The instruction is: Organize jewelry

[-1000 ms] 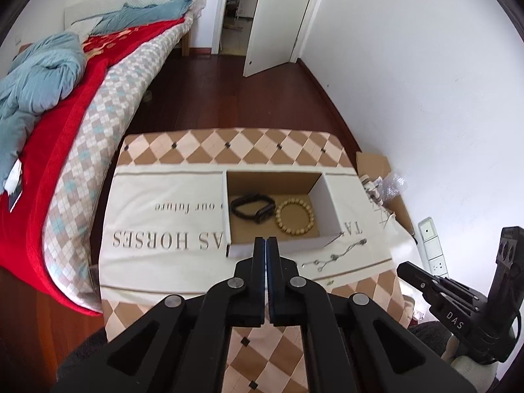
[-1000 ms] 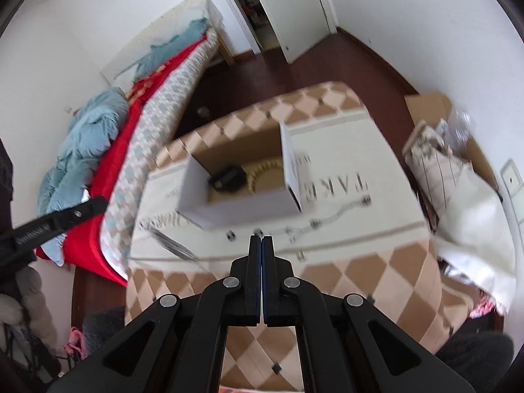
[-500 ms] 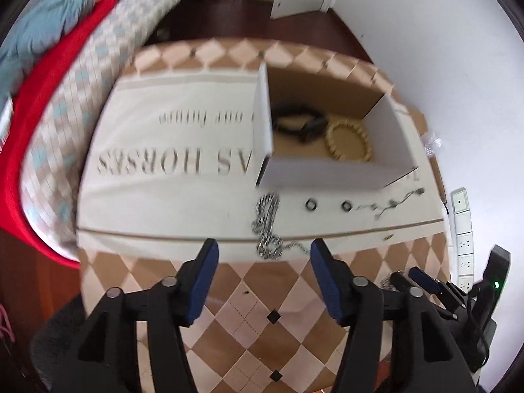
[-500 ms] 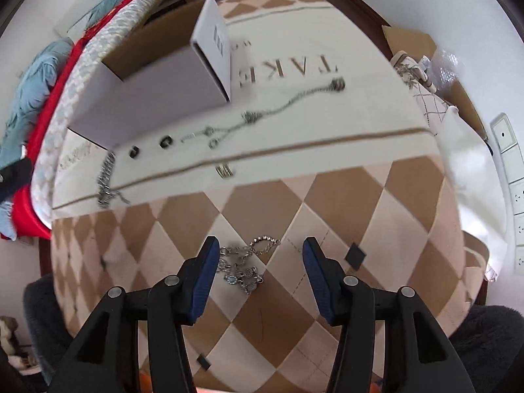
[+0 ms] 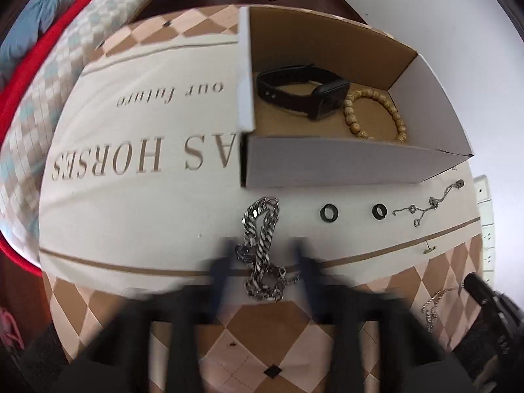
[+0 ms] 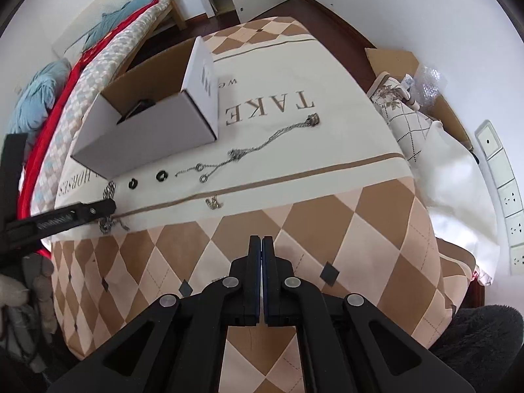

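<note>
Left gripper drops onto the heavy chain; right gripper closes and lifts.

Left view: the left gripper (image 5: 262,262), blurred, has come down with jaws open astride the chain (image 5: 262,245), which lies on the counter (image 5: 131,222) just before the box (image 5: 327,163), so a grasp looks next. Right view: the right gripper (image 6: 262,249), open half a second ago over a thin chain, is now closed; whether it grips anything I cannot tell.

Left black two-finger tongs (image 5: 263,262): fingers spread wide, motion-blurred, pointing down-forward. Right black two-finger tongs (image 6: 262,245): blue-padded fingers pressed together, nothing visible between them.
</note>
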{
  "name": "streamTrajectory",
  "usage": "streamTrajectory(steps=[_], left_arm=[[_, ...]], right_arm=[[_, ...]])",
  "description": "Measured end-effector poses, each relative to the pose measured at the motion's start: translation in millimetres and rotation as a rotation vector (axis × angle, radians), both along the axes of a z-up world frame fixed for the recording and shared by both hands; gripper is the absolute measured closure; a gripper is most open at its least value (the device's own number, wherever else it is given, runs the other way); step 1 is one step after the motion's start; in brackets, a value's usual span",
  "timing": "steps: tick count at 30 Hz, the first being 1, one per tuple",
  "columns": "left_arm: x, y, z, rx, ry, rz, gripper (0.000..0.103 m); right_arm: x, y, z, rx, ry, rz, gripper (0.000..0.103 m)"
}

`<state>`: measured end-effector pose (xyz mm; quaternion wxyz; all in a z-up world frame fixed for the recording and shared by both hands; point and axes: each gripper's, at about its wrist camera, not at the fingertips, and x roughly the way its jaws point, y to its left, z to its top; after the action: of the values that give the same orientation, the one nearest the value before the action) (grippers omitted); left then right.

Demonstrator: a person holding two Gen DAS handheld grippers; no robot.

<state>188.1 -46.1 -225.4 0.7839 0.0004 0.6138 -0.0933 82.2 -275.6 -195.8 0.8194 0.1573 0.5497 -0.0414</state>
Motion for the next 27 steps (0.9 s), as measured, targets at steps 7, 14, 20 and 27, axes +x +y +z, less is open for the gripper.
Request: streamTrajectory(steps=[7, 14, 20, 27], left_arm=[[-21, 2, 29, -0.095, -0.026, 0.001, 0.094], [-29, 5, 108, -0.175, -0.130, -0.041, 0.094], [13, -4, 168, -0.195, -0.237, -0.080, 0.094], [61, -10, 160, -0.190, -0.194, -0.102, 0.094]], right_arm=[[4, -7, 33, 0.088, -0.068, -0.015, 0.103], [13, 1, 96, 0.170, -0.192, 0.035, 0.103], [55, 12, 153, 0.183, -0.289, 0.105, 0.103], [126, 33, 158, 0.149, -0.260, 0.180, 0.103]])
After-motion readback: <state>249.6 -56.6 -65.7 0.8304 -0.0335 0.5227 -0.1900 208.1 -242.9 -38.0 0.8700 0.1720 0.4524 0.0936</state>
